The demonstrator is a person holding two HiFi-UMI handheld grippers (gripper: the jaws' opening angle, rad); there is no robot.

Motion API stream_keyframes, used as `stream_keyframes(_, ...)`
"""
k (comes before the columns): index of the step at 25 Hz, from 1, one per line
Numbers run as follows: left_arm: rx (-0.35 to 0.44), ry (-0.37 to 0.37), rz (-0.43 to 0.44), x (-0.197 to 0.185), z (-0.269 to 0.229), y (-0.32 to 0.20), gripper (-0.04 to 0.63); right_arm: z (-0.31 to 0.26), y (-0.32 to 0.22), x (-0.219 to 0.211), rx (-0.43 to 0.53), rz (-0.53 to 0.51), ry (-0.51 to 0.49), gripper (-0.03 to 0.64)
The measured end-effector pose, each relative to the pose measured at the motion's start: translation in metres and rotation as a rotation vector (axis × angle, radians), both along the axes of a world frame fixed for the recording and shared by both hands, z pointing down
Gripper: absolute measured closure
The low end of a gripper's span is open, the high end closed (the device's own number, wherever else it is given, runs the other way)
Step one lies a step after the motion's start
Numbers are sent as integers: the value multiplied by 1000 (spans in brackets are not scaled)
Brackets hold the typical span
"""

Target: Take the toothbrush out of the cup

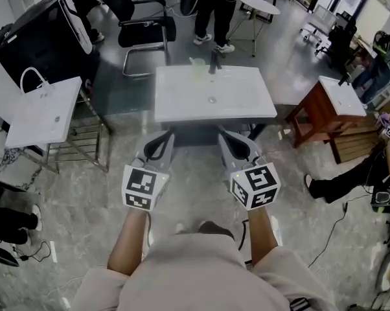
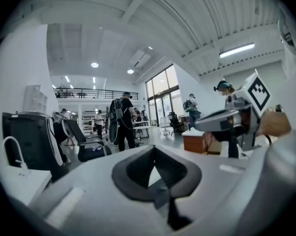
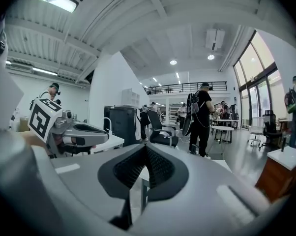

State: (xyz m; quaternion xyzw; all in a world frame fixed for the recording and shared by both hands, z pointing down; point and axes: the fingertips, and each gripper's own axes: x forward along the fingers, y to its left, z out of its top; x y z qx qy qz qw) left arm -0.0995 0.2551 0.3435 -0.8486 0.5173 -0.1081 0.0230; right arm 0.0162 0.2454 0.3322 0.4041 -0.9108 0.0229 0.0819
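Grey workshop floor surrounds a white washbasin [image 1: 247,102]. The pale cup [image 1: 197,62] stands at its far rim beside the black tap [image 1: 214,62]; the toothbrush is too small to make out. The left hand-held gripper [image 1: 161,141] and right hand-held gripper [image 1: 234,141] hover short of the basin, jaws together and empty. One should open, pinch the handle above the rim, and lift straight up.

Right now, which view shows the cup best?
Head view: the cup stands at the back rim of the sink, left of the faucet, small and faint. Both gripper views look level across the room, and neither shows it.
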Motion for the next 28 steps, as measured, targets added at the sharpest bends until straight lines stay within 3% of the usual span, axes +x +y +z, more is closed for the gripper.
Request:
stream_keyframes(7,-19,-2,21,-12,19,-6,594,9,-9,-10,-3,30,3,612)
stream_keyframes(12,-17,-11,25,-19,19,-38,594,13,-40,-15,5,43,-13,611)
stream_keyframes(17,-28,-17,18,-27,25,-93,594,15,-94,-27,15,4,6,611)
stream_keyframes(28,-39,-26,-10,4,23,-247,594,21,-248,-2,-11,-47,-15,611)
